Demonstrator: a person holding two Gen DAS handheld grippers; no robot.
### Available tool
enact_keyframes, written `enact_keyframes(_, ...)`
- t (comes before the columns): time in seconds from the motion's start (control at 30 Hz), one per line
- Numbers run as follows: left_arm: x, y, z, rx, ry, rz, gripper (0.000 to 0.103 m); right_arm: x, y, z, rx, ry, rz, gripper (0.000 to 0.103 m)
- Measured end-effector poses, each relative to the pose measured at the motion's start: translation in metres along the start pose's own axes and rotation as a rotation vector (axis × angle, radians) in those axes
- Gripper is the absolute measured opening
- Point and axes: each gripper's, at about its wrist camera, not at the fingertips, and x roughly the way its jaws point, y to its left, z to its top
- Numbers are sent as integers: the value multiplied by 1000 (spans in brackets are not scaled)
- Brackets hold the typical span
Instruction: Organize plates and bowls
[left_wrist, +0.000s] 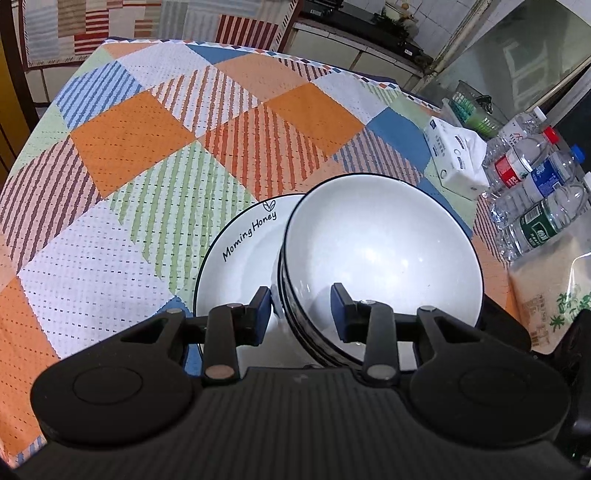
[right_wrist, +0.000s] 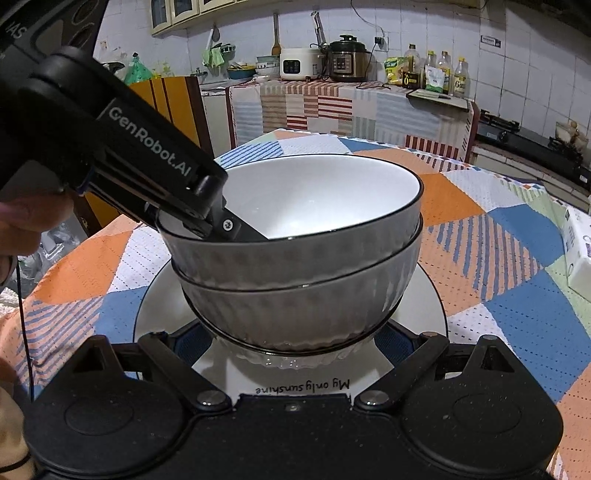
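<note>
Two stacked white bowls (left_wrist: 380, 251) (right_wrist: 317, 192) with black rims and ribbed grey outsides sit over a white plate (left_wrist: 240, 266) (right_wrist: 417, 314) lettered on its rim, which lies on the checked tablecloth. My left gripper (left_wrist: 299, 314) is shut on the stack's near wall, one blue pad (left_wrist: 260, 314) outside and the other inside the top bowl. The right wrist view shows it reaching in from the upper left (right_wrist: 236, 229). My right gripper (right_wrist: 295, 347) stands wide just above the plate, its pads (right_wrist: 389, 339) against the lower bowl's sides, partly hidden by it.
A tissue pack (left_wrist: 454, 155), three water bottles (left_wrist: 532, 184), a green basket (left_wrist: 476, 110) and a printed bag (left_wrist: 546, 295) crowd the table's right edge. A counter with cookers (right_wrist: 321, 62) and oil bottles stands beyond the table. A person's hand (right_wrist: 22, 221) holds the left gripper.
</note>
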Motion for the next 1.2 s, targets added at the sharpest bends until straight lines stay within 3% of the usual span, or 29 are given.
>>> enact_keyframes(0.27,-2,-4,-8,12,-50,22,34,-2,7,-7,-33,-28,-40,96)
enact_keyframes(0.37,-6,-7,-11,26,-75,56,35,0,17,-11,-75,18,-65,96)
enact_keyframes(0.47,-10,-10,-12,51,-101,118,46,-7,22,-17,-39,27,-91,97)
enact_keyframes(0.6,-18,-8,-12,49,-112,120,52,-24,23,-26,27,27,-96,97)
enact_keyframes(0.87,-53,-11,-21,49,-175,143,57,-64,21,-24,121,-26,-152,97)
enact_keyframes(1.2,-113,-26,-44,109,-233,178,66,-97,25,-5,144,-64,-240,97)
